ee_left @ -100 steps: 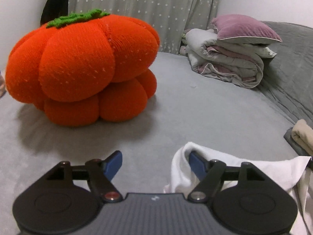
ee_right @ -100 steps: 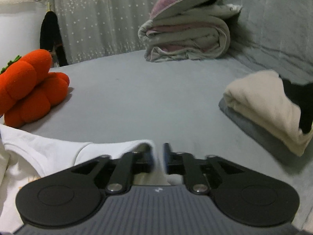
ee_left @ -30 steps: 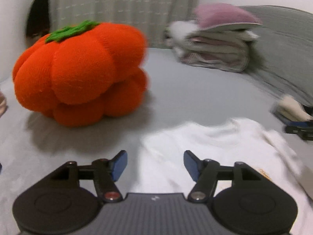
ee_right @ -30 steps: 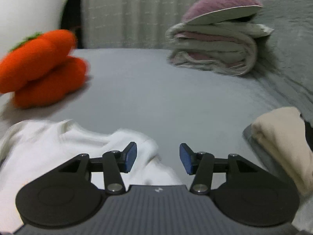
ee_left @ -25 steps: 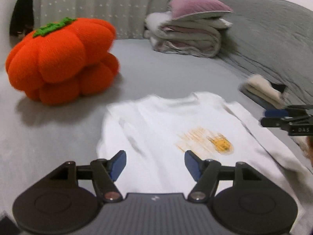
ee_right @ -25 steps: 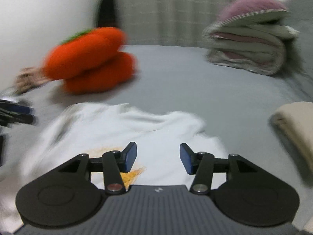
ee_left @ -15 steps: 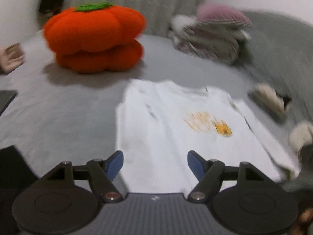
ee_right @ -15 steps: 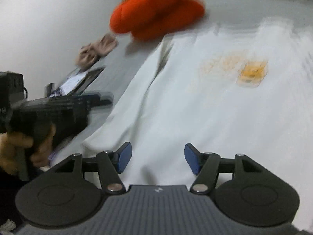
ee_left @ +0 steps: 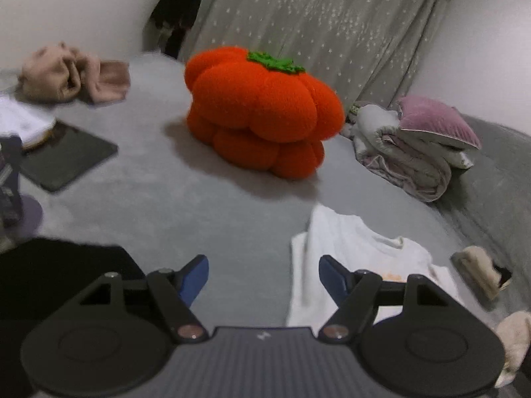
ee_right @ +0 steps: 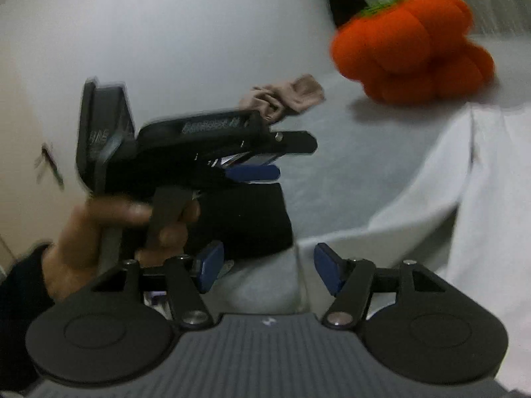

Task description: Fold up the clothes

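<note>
One white T-shirt (ee_left: 358, 255), one orange pumpkin cushion (ee_left: 262, 112), one purple pillow (ee_left: 434, 122), two grippers.

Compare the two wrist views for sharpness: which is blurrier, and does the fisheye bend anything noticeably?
Left wrist view: mostly sharp on the orange pumpkin cushion, soft at the edges, where the white T-shirt smears; the curtain lines lean and the corners vignette dark. Right wrist view: clearly blurrier, the left gripper and the hand holding it streaked; only the right gripper is crisp.
</note>
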A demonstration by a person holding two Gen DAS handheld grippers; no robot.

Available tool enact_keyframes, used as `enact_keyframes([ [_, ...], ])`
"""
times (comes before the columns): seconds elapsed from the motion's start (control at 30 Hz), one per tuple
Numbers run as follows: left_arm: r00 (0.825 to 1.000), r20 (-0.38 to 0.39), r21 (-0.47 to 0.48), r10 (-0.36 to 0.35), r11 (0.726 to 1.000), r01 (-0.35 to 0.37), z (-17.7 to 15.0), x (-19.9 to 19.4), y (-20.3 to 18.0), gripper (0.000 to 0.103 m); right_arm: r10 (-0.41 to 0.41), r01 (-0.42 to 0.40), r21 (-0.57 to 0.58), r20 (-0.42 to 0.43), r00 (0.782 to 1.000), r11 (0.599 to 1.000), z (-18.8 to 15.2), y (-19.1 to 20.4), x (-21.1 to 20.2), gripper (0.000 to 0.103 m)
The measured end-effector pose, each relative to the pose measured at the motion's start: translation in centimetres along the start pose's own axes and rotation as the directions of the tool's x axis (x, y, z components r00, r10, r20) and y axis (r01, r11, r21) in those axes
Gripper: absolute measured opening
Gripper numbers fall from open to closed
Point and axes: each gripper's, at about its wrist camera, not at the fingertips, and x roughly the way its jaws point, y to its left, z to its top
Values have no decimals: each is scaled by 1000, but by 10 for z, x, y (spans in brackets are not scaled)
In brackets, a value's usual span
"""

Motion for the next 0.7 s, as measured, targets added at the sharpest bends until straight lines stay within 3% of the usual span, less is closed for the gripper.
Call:
enact_keyframes([
  [0.07,999,-34,51,-10,999,12,-4,4,-6,75,-86,83,-40,-78,993,996,-8,-2,1,66],
  [0.23,991,-89,191,-99,975,115,-13,6,-32,75,-209,164,-234,-181,961,958,-42,3,0,65],
  [0.3,983,-133,270,-128,949,161,-21,8,-48,76,-282,215,-314,-184,942,925,-51,6,6,54],
  [0.37,978,-165,346,-126,921,177,-32,10,-63,76,-312,251,-319,-156,937,914,-50,6,10,46],
  [0.4,978,-171,372,-116,912,173,-36,11,-68,76,-326,263,-330,-151,933,907,-51,9,13,35],
  [0.43,979,-172,387,-108,907,168,-38,12,-72,76,-340,275,-343,-145,929,898,-52,13,16,21],
  [0.5,981,-165,365,-104,918,158,-35,13,-69,76,-363,292,-376,-135,922,879,-54,19,25,14],
  [0.53,982,-160,344,-102,927,152,-33,13,-66,76,-358,290,-382,-119,926,878,-53,22,25,12],
  [0.63,985,-142,271,-93,954,130,-26,11,-52,76,-257,236,-376,-4,967,896,-57,43,-19,11],
  [0.67,986,-138,248,-93,961,125,-24,11,-48,76,-215,200,-377,4,977,904,-61,44,-26,2],
  [0.7,986,-137,232,-96,964,126,-23,11,-46,76,-170,160,-377,7,985,912,-65,43,-31,0],
])
